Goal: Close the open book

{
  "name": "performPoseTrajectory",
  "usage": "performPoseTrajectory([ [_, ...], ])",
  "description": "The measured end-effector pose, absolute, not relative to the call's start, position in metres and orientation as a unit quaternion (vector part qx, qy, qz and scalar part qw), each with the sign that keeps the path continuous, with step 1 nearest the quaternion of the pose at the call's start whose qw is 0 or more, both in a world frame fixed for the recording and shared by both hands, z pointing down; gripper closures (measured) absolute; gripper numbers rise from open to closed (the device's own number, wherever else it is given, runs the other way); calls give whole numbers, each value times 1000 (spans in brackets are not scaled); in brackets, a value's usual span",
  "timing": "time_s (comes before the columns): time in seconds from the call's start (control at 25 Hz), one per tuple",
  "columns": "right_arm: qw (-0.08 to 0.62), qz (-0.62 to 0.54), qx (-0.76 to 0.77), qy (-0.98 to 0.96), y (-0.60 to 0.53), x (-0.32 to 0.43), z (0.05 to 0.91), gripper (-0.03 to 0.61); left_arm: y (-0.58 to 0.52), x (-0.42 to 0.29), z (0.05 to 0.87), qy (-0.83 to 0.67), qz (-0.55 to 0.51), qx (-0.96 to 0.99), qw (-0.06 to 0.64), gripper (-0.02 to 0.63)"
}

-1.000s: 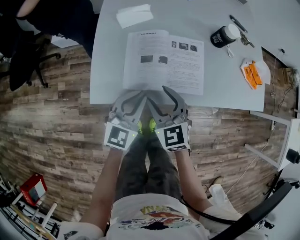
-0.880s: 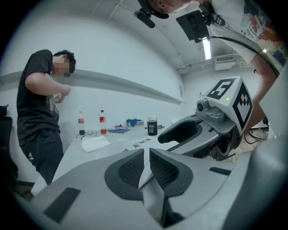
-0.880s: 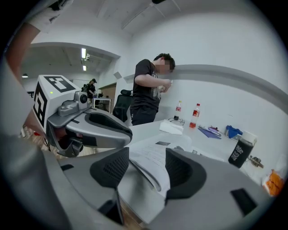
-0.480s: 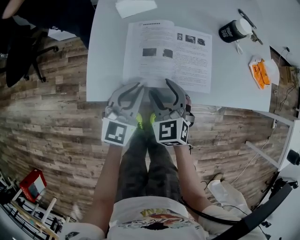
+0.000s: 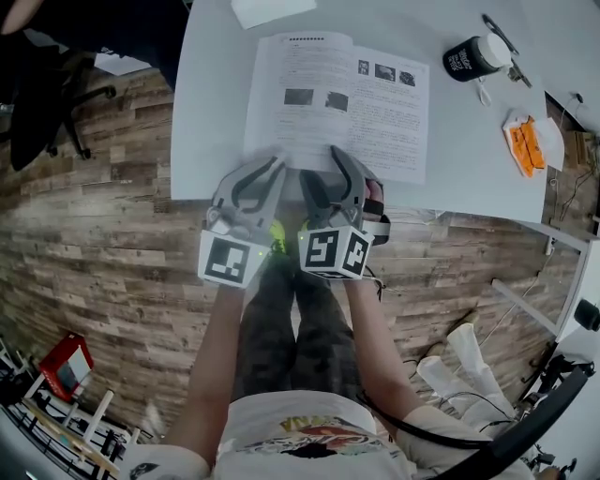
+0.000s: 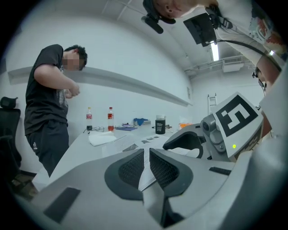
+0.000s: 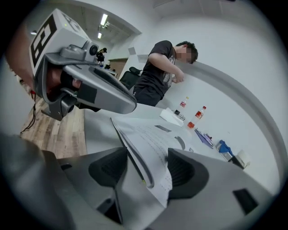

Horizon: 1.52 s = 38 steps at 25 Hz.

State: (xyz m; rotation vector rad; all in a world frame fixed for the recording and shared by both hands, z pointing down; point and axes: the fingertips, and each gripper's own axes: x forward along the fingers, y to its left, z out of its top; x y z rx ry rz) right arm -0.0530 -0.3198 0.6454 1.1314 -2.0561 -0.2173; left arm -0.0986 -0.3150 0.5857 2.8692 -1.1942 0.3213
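An open book (image 5: pixel 342 103) lies flat on the white table (image 5: pixel 202 141), printed pages up. Both grippers sit at its near edge. My left gripper (image 5: pixel 277 161) has its tips together over the left page's lower edge. In the left gripper view (image 6: pixel 146 155) only a thin slit with white paper shows between its pads, and I cannot tell whether the paper is pinched. My right gripper (image 5: pixel 319 164) is beside it with its jaws opening. In the right gripper view (image 7: pixel 146 168) a lifted, curling page (image 7: pixel 148 139) runs between the spread pads, which do not press on it.
A black jar with a white lid (image 5: pixel 473 58), a pen (image 5: pixel 497 36) and an orange packet (image 5: pixel 525 145) lie at the table's right. Folded white paper (image 5: pixel 272 9) is beyond the book. A person (image 6: pixel 49 103) stands at the far end near two bottles (image 6: pixel 110 119). A black chair (image 5: pixel 47 103) is left.
Both grippers have come forward from the table's front edge onto the book's near edge. The right gripper has rolled and sunk, and its jaws stand wider around a page.
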Motion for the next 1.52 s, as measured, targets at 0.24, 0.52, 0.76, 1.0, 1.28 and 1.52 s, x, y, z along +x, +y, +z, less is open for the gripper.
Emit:
performPoseTrajectory([
  [0.24, 342, -45, 477, -809, -317, -50, 633, 325, -311, -104, 578, -397, 84, 913, 29, 598],
  [0.52, 262, 24, 502, -824, -302, -41, 613, 474, -304, -110, 572, -400, 86, 912, 34, 598],
  [0.76, 192, 90, 543, -813, -298, -23, 601, 521, -302, -111, 566, -398, 83, 913, 36, 598],
  [1.0, 188, 90, 553, -807, -298, -11, 599, 532, -300, -104, 563, -391, 82, 916, 35, 598],
  [1.28, 166, 134, 579, -787, -292, 12, 605, 538, -295, -100, 561, -388, 88, 917, 35, 598],
  [1.52, 166, 143, 582, -783, -290, 22, 608, 545, -291, -95, 561, -386, 90, 918, 33, 598],
])
